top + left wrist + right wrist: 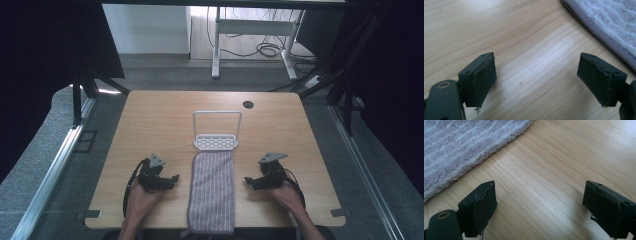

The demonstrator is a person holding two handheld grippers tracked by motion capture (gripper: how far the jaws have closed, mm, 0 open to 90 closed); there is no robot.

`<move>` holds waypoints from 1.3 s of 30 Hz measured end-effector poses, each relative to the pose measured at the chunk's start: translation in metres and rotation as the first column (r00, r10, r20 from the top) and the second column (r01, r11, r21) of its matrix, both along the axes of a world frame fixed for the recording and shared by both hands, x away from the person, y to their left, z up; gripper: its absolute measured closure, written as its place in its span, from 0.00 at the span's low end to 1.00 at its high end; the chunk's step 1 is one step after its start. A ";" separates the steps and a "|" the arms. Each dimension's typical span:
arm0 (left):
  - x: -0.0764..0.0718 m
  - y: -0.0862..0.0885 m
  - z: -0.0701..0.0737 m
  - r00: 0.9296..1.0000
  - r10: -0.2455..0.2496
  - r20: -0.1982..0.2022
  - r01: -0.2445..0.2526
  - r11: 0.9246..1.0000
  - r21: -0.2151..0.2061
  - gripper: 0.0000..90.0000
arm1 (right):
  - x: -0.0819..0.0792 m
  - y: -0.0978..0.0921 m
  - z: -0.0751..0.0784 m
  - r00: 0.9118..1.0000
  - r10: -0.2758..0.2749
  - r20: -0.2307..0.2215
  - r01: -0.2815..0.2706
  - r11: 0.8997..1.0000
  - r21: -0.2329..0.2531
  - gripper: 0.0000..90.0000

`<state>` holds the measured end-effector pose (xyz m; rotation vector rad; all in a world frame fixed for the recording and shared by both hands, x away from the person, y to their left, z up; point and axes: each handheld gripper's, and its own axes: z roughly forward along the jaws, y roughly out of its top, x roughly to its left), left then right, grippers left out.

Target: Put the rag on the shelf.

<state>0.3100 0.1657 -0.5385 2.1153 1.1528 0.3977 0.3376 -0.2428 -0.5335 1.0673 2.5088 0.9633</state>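
A person is holding 2 grippers low over a wooden table point(150, 120), 1 on either side of a folded grey striped towel point(212, 192) that is lying flat near the front edge, its long side running away from the person. The left gripper point(173, 178) is sitting just beside the towel's left edge, its tips pointing toward the cloth but apart from it; in the left gripper view its 2 black jaws are standing wide apart over bare wood, gripping nothing, with the towel's hemmed border point(604, 30) crossing the upper right corner. The right gripper point(248, 181) is mirroring it just off the towel's right edge, also pointing inward; in the right gripper view its jaws are likewise spread wide with nothing between them, and the towel's fluffy surface point(461, 147) is filling the upper left while wood grain is showing between the pads. Just beyond the towel's far end, a small white rack point(216, 142) with a perforated base and an upright wire frame is standing at the middle of the table, its base nearly touching the cloth. A round cable hole point(248, 104) is showing near the table's far edge.
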 end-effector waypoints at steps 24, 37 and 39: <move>0.038 -0.056 0.029 0.979 -0.206 0.008 0.206 0.979 -0.002 0.25 | 0.028 0.033 0.026 0.999 0.036 -0.036 -0.033 0.997 0.073 0.32; 0.069 -0.066 0.013 0.979 -0.201 0.001 0.201 0.979 0.022 0.42 | 0.055 0.060 0.021 0.999 -0.006 -0.032 0.008 0.998 0.058 0.49; 0.070 -0.066 0.012 0.980 -0.200 -0.001 0.200 0.980 0.020 0.41 | 0.058 0.063 0.019 0.999 -0.001 -0.039 0.003 0.998 0.065 0.49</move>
